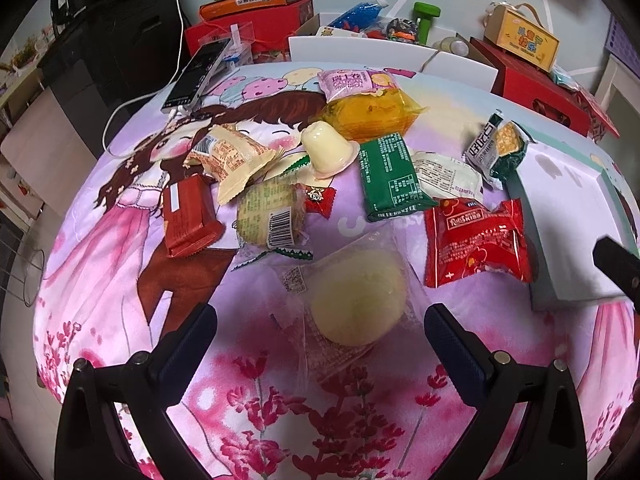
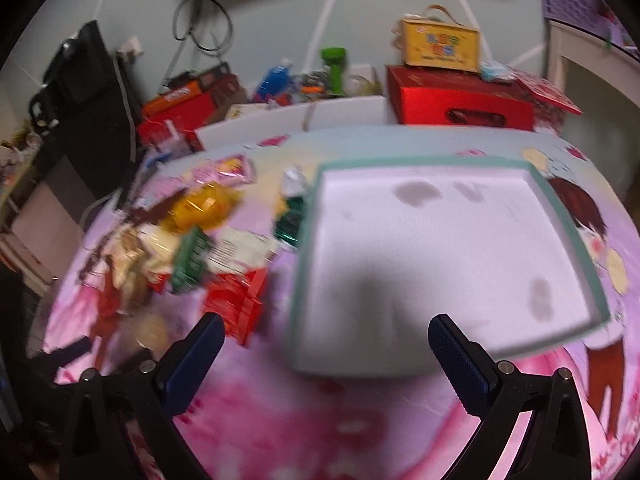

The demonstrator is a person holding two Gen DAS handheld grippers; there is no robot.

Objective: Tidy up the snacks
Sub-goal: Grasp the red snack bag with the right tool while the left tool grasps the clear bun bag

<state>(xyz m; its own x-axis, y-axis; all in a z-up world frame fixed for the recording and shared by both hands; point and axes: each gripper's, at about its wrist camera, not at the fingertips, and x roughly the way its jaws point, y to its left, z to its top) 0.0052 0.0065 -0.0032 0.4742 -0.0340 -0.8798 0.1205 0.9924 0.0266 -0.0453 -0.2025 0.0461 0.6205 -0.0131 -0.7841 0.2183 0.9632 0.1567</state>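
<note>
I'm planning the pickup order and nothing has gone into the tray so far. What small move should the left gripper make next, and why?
Probably ease the left gripper forward and down, then close on the round bun in clear wrap. Its jaws stand open with the bun lying between them, nearest of all the snacks, and the tray beside the pile holds nothing.

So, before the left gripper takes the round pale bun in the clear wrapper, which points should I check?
1. Left gripper open: ok.
2. Bun lies between the fingers: ok.
3. Bun free of the red packet: its wrapper edge is hard to see, cannot tell.
4. Tray holds nothing yet: ok.
5. Right gripper open, carrying nothing: ok.
6. Right wrist view sharp: not ok, blurred.
</note>
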